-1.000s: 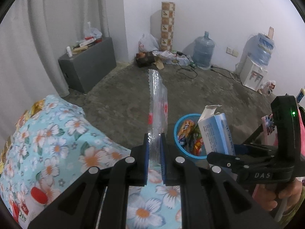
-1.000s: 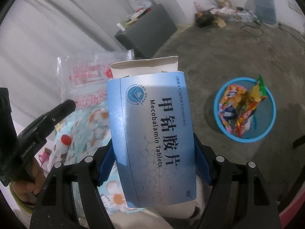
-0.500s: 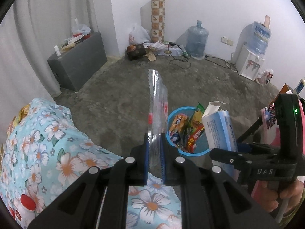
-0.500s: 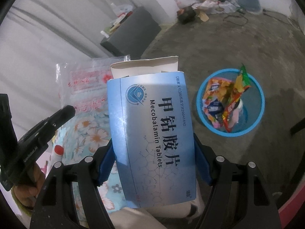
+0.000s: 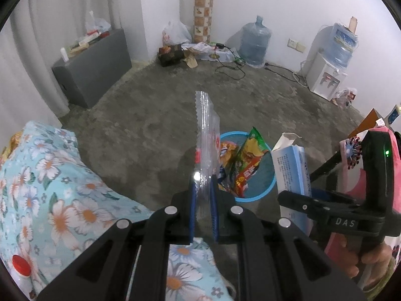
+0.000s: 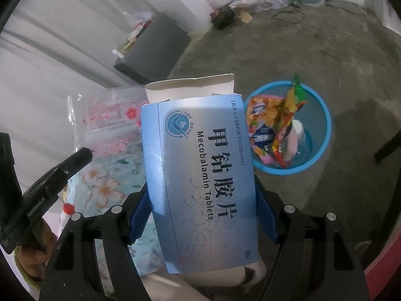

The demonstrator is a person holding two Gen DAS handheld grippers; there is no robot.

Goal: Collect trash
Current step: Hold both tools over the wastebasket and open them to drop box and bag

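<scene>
Grey concrete floor fills the room, running back to white walls and a pale curtain on the left. Against that curtain stands a dark grey cabinet with small clutter on top. Farther back are a patterned column, a white bag, loose papers and cables, a water jug, and a white dispenser carrying a second jug.

At lower left a floral cloth in pale blue covers what may be a bed or a bench; the blur and lens curve leave it unclear. A white bottle with a red cap lies on it near the edge.

On the floor sits the blue basket, already holding several bright snack wrappers; in the right wrist view a pale rounded thing lies among them.

The right claw, held by a hand, grips a blue tablet box across its width, the jaws wide apart on its sides. Its white top flap stands open. The box hangs just beside the basket, above the floor.

The left claw is nearly closed, pinching a clear plastic bag by its lower end. The bag stands upright, edge-on, with a serrated side and some red print, and overlaps the basket's left rim in the left wrist view.
</scene>
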